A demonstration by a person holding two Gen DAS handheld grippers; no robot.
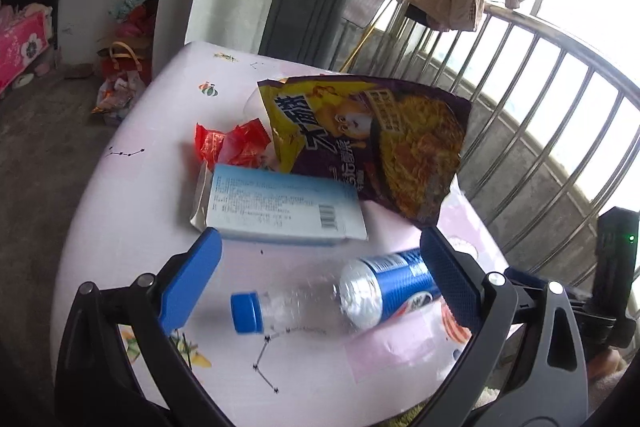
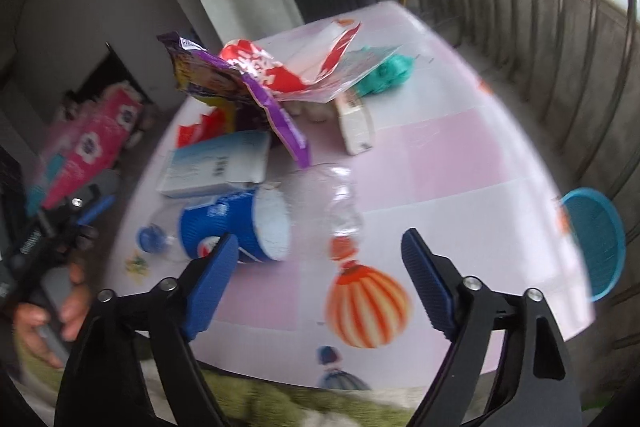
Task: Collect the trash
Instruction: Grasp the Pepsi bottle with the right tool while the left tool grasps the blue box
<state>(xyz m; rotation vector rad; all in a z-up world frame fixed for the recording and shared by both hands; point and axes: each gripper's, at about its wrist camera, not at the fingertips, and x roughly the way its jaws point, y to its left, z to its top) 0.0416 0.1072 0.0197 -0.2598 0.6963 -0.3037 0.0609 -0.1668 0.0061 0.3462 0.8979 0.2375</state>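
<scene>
Your left tongs [image 1: 320, 259] point down over the near part of the pink patterned surface [image 1: 132, 163], blue pads spread wide and gripping nothing; the clear crushed plastic bottle with blue cap and blue label [image 1: 352, 295] lies on its side between and just beneath them, untouched. Your right tongs [image 2: 316, 267] also tilt downward, pads well apart and empty, above an orange striped balloon print on the surface. Your left hand [image 2: 44, 323] shows at the far left of the right wrist view, wrapped round its black handle. Trash on the surface: flat white-and-blue cardboard box [image 1: 280, 207] just beyond the bottle; purple-and-yellow foil noodle packet [image 1: 372, 147] standing crumpled behind the box; red crinkled wrapper [image 1: 232, 145] left of the packet; red-and-clear plastic bag [image 2: 304, 67] draped over the pile; teal crumpled bag [image 2: 386, 73] at the far side; small white carton [image 2: 356, 125] beside it. A round blue mesh basket [image 2: 596, 247] sits off the surface's right edge. The bottle lies in front of the box, on the approach to it.
</scene>
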